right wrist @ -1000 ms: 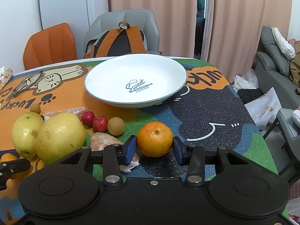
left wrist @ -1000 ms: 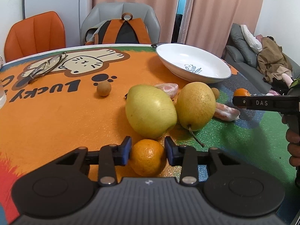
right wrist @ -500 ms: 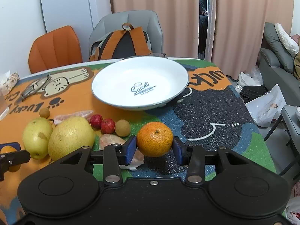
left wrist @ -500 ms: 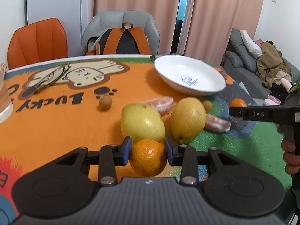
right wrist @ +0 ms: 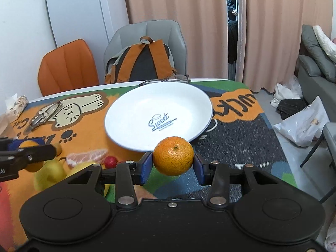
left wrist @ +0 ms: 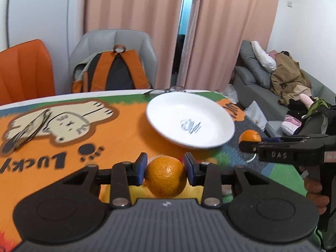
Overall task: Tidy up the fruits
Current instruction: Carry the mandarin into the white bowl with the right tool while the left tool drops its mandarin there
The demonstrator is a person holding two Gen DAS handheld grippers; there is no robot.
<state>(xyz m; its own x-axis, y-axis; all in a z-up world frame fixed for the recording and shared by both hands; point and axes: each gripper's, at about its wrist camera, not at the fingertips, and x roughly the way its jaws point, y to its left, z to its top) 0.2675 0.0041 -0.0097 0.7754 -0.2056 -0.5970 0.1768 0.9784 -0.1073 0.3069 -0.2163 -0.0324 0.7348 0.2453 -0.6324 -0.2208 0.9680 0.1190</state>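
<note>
My left gripper (left wrist: 165, 169) is shut on a tangerine (left wrist: 166, 176) and holds it above the table, short of the white plate (left wrist: 210, 113). My right gripper (right wrist: 172, 163) is shut on a second tangerine (right wrist: 173, 155), held in the air at the near rim of the white plate (right wrist: 130, 113). That tangerine also shows in the left wrist view (left wrist: 250, 136). Two yellow pears (right wrist: 49, 173), a peeled citrus piece (right wrist: 88, 156) and a small red fruit (right wrist: 110, 161) lie on the mat to the left, partly hidden by the grippers.
The plate is empty and sits on a colourful cat mat (right wrist: 241, 113). Glasses (right wrist: 45, 115) lie on the mat at far left, another pair (right wrist: 168, 78) behind the plate. Two chairs, one with a backpack (right wrist: 145, 61), stand behind the table. A sofa (left wrist: 262, 79) is at right.
Both grippers have risen off the table with their tangerines and moved toward the plate. The pears have dropped below and behind the left gripper's view.
</note>
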